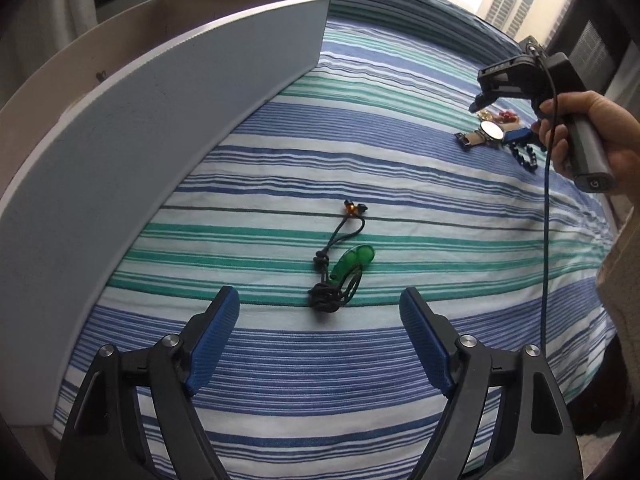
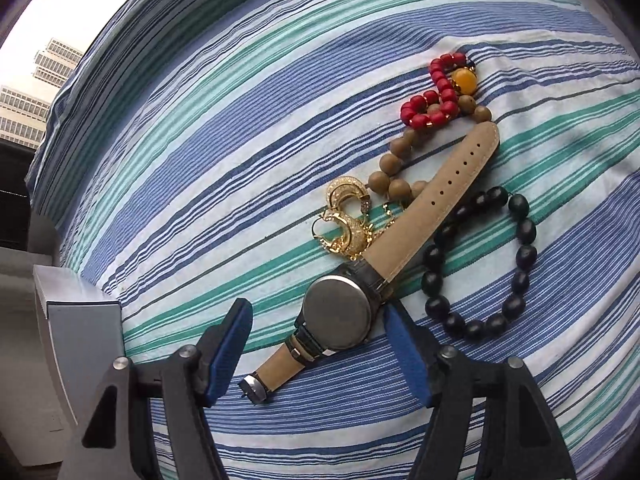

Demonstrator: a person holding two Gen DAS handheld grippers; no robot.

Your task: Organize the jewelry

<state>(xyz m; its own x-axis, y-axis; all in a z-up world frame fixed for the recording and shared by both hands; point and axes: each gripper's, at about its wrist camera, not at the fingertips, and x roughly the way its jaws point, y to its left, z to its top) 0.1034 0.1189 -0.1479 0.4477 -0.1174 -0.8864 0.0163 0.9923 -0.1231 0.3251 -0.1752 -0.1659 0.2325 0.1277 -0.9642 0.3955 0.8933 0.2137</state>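
Left tool [image 1: 319,307]: yours, wide apart, empty; green pendant [image 1: 352,266] just ahead on bed [image 1: 400,208].
Right tool [image 2: 318,320]: yours, parted, straddling watch [image 2: 336,312], no grip.

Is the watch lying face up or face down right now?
Face down. The watch shows a plain metal case back, no dial, and the strap's tan underside faces up on the striped sheet.

The sheet [image 2: 200,128] is striped woven cloth, matt and slightly creased. The watch [image 2: 338,312] has a dull brushed-metal back and a tan suede-like strap with stitched edges. The earrings [image 2: 350,216] are shiny gold metal. The black beads [image 2: 520,256] look smooth and satiny, the red beads [image 2: 432,96] glossy. The pendant [image 1: 352,264] is translucent green on dark knotted cord
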